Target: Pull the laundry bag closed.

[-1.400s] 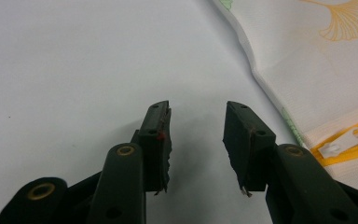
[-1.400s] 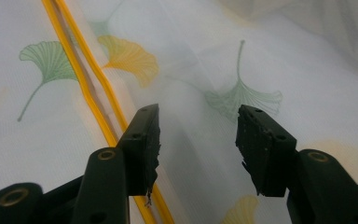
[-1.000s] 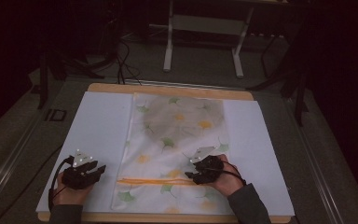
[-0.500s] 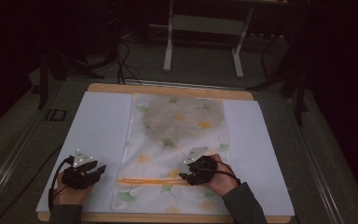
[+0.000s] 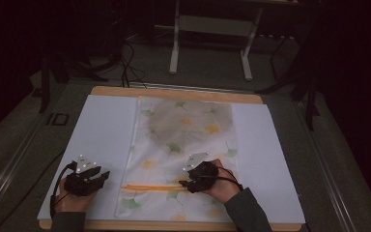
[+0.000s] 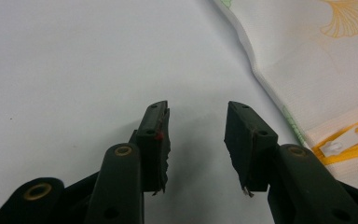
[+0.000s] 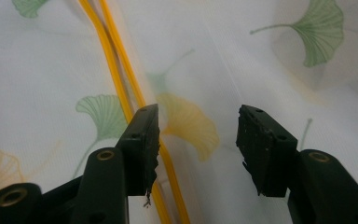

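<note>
While over bare sheet (image 5: 101, 130): left tongs (image 6: 196, 135), agape.

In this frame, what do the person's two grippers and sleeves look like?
Both the left gripper and the right gripper are black, each topped by a grey three-cornered plate with pale dots and trailing a black cable. Their jaws are flat black blocks with worn pad edges and brass-coloured pivot rings. The sleeves are dark grey.

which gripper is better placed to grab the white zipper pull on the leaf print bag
Left, probably. The left gripper sits open on the white sheet right beside the zipper pull at the bag edge. The right gripper hovers farther along the orange zipper.
</note>
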Action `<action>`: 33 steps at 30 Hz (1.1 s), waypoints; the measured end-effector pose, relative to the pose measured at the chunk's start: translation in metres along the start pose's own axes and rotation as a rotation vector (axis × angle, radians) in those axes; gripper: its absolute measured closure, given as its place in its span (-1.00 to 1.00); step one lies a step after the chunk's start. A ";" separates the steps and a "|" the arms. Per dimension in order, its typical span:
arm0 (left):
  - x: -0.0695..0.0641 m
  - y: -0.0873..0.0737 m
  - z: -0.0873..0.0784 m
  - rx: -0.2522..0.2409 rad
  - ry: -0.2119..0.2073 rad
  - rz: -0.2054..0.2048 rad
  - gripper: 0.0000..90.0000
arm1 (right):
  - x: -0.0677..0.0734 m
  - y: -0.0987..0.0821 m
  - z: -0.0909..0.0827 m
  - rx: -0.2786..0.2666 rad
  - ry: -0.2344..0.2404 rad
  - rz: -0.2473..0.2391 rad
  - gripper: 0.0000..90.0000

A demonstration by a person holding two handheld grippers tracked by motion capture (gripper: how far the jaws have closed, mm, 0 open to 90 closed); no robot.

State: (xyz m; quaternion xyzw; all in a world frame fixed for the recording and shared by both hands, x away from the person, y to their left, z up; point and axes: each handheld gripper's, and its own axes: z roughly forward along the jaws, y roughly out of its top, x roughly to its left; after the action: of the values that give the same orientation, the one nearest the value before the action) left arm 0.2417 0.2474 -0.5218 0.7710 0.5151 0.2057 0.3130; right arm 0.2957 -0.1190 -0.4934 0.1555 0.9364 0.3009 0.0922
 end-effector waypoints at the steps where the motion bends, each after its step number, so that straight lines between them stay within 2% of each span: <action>1: 0.000 0.000 0.000 0.001 0.000 0.002 0.33 | 0.001 0.001 0.001 0.001 0.004 -0.001 0.09; 33: 0.000 0.000 -0.001 -0.005 0.005 -0.005 0.31 | 0.024 0.035 0.025 -0.023 0.070 -0.065 0.08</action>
State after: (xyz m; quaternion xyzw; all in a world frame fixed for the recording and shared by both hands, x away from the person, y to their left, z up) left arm 0.2414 0.2477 -0.5211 0.7685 0.5171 0.2081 0.3143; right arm 0.2880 -0.0706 -0.4945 0.1132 0.9401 0.3137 0.0710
